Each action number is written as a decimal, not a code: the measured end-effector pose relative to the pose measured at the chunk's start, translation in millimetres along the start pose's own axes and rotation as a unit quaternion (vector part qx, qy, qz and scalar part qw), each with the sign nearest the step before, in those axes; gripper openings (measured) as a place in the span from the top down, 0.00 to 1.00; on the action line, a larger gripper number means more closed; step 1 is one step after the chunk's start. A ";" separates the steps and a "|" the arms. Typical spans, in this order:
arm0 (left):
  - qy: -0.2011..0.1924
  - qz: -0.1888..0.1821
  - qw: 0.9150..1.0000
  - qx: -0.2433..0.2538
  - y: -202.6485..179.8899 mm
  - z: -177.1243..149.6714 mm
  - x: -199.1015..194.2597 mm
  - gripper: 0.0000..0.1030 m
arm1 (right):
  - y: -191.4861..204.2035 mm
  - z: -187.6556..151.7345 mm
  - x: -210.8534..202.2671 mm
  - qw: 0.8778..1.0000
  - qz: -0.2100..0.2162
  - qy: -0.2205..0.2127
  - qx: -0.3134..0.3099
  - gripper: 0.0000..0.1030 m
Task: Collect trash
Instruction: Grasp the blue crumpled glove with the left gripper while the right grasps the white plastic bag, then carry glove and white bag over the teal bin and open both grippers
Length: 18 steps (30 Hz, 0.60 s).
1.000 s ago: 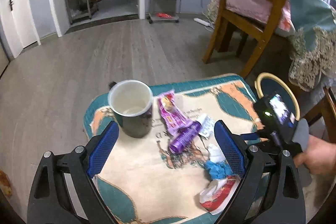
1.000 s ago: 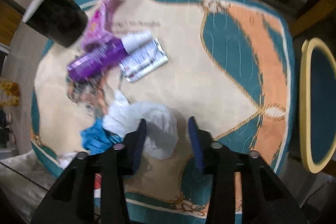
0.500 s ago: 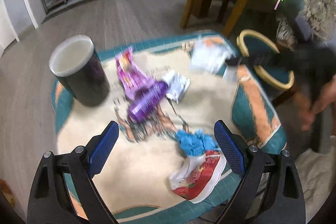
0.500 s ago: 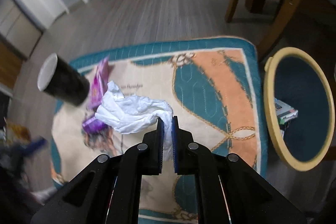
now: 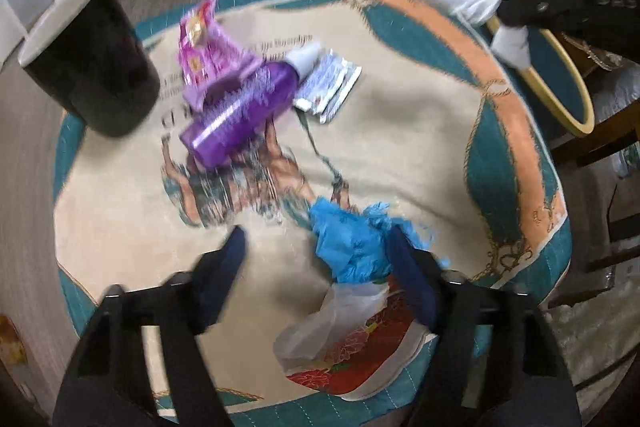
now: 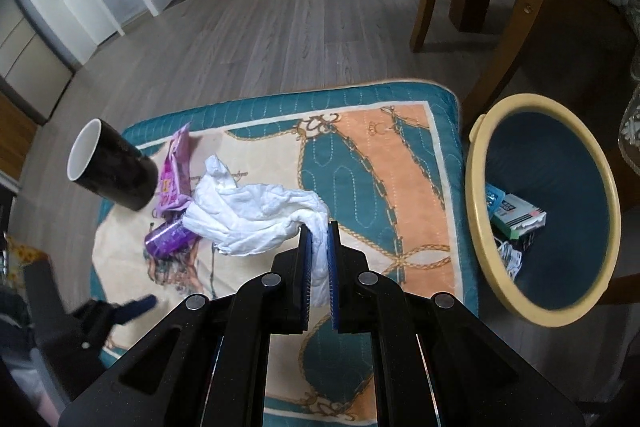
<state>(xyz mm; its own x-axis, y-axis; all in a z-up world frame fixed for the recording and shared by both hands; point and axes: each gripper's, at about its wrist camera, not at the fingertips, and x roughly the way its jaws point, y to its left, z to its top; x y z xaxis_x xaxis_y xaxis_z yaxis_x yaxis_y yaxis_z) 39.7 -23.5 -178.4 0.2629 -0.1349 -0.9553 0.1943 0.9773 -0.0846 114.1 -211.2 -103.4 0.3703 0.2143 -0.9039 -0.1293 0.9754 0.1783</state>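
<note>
Over the cushion, your right gripper [image 6: 318,251] pinches the white tissue [image 6: 256,215]; carry it to the bin [image 6: 476,187] at three o'clock. Your left gripper [image 5: 316,259] is closing around the blue wad [image 5: 348,243], fingers half open.

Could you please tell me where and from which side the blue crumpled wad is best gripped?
Grip the blue crumpled wad across its bunched middle, coming from above. It lies loose and flat on the cushion, so a pinch from above probably gathers enough folds.
</note>
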 end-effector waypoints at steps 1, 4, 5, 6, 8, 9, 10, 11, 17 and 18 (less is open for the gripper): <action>0.002 -0.010 1.000 0.002 -1.0 0.1 0.3 0.55 | -0.7 0.1 -0.1 1.000 0.000 0.000 -0.001 0.92; -0.007 -0.020 1.000 0.022 -8.9 2.4 -7.0 0.76 | -2.0 1.3 0.1 1.000 0.004 -0.002 0.000 0.92; -0.014 -0.021 0.999 0.025 -10.2 3.0 -9.8 0.77 | -2.6 1.8 -0.1 1.000 0.006 -0.002 0.002 0.92; -0.021 -0.025 0.999 0.027 -11.1 4.6 -13.8 0.80 | -3.4 2.3 0.2 1.000 0.008 -0.002 0.004 0.92; -0.042 -0.026 0.998 0.032 -13.9 9.0 -27.1 0.82 | -4.5 2.6 -0.4 1.000 0.013 -0.002 0.009 0.92; -0.052 -0.024 0.998 0.034 -14.0 11.4 -33.5 0.83 | -5.8 2.9 -0.5 1.000 0.017 -0.001 0.012 0.92; -0.065 -0.020 0.997 0.038 -14.4 13.3 -40.9 0.83 | -7.4 3.1 -0.6 1.000 0.017 -0.002 0.015 0.92; -0.076 -0.015 0.996 0.042 -14.4 15.1 -47.5 0.83 | -9.5 3.4 -0.9 1.000 0.015 -0.003 0.018 0.92; -0.125 -0.001 0.991 0.050 -12.2 24.9 -76.5 0.83 | -22.5 5.4 -9.5 0.998 0.026 -0.013 0.051 0.92; -0.131 -0.003 0.990 0.049 -12.5 25.4 -81.6 0.83 | -24.1 5.8 -14.2 0.998 0.033 -0.020 0.057 0.92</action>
<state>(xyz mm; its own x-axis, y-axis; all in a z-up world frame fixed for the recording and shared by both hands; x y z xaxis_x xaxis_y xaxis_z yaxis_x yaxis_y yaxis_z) 39.9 -28.9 -92.3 0.4959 -0.1911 -0.8471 0.2843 0.9574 -0.0496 117.3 -237.4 -92.6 0.4005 0.2778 -0.8732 -0.0503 0.9582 0.2818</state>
